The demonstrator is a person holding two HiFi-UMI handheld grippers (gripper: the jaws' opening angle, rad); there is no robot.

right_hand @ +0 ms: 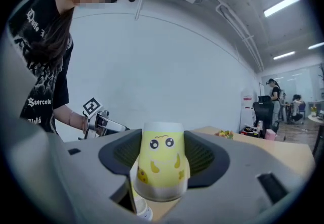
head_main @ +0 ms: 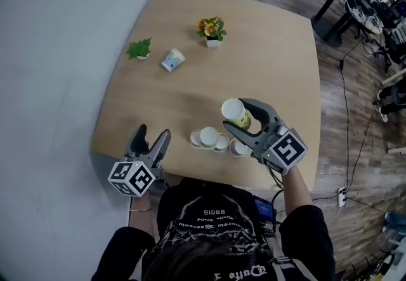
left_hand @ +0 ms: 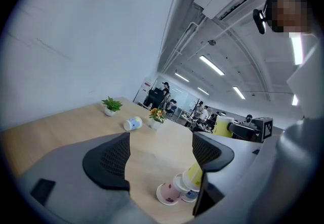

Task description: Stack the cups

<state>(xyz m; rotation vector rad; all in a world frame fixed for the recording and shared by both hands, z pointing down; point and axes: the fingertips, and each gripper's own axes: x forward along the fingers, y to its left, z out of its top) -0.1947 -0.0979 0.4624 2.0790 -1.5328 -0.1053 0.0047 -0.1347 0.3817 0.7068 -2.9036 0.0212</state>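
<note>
My right gripper [head_main: 236, 115] is shut on a yellow paper cup [head_main: 235, 113] with a cartoon face [right_hand: 161, 165], held above the table near its front edge. Its pads press both sides of the cup. Just below and left of it, several paper cups [head_main: 210, 139] sit bunched together on the wooden table [head_main: 266, 64]; they also show low between the left jaws [left_hand: 174, 190]. Another cup, blue and white [head_main: 172, 59], lies on its side farther back. My left gripper [head_main: 152, 143] hangs open at the front left edge, nothing between its fingers.
A small green plant [head_main: 139, 49] and a pot of orange flowers [head_main: 212, 30] stand at the back of the table. A white wall runs along the left. Office desks, chairs and cables fill the wooden floor [head_main: 355, 115] to the right.
</note>
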